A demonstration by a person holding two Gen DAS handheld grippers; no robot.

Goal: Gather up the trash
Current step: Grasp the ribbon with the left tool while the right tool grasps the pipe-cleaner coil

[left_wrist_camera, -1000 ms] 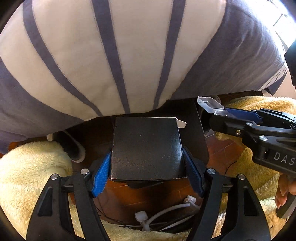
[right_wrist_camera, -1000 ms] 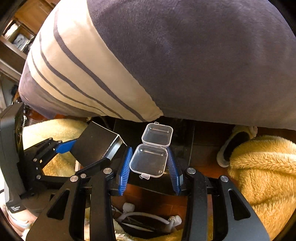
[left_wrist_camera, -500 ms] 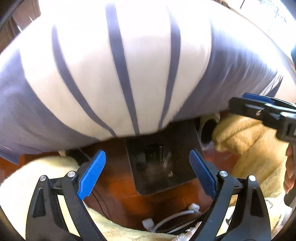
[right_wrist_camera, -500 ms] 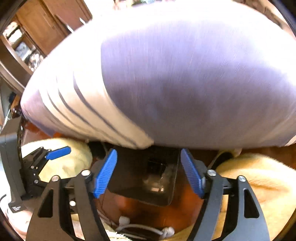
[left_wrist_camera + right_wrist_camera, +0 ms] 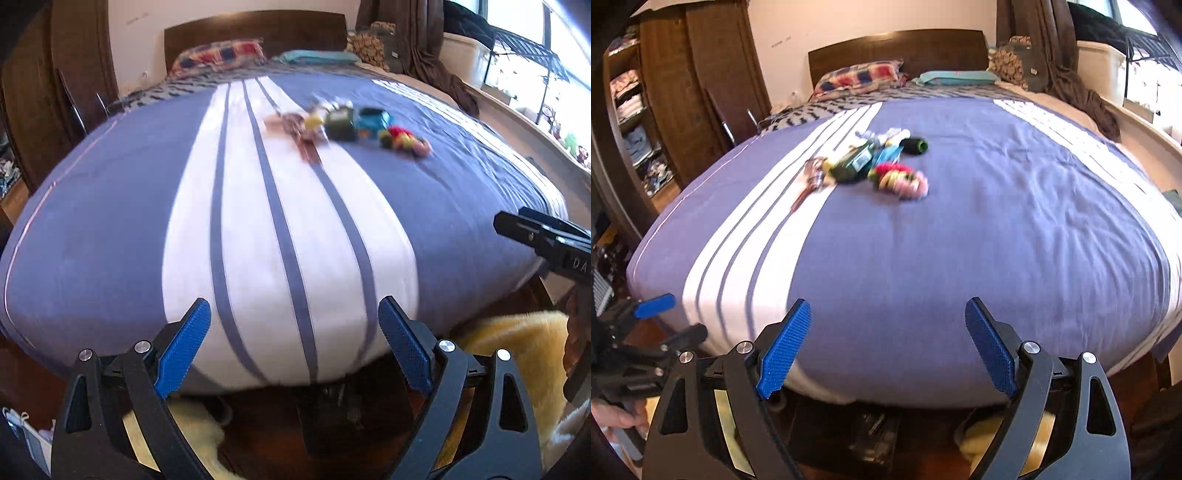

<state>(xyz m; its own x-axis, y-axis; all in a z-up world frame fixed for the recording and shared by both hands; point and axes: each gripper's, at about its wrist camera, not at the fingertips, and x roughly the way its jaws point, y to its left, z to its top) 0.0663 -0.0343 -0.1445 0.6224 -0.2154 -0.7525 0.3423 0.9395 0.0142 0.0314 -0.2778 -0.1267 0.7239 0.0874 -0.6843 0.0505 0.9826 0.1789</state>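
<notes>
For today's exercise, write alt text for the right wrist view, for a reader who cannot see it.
The right gripper, jaws open and empty, looks over a bed with a blue and white striped cover. A blurred cluster of small colourful items lies near the middle. Pillows sit by the dark headboard, and the left gripper shows at the left edge.

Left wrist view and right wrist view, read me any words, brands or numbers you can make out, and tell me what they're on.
"DA": pale letters cut off at the frame edge, on the black body of the right gripper.
Packaging in the trash pile on the bed: too blurred to read.
Nothing else is legible.
</notes>
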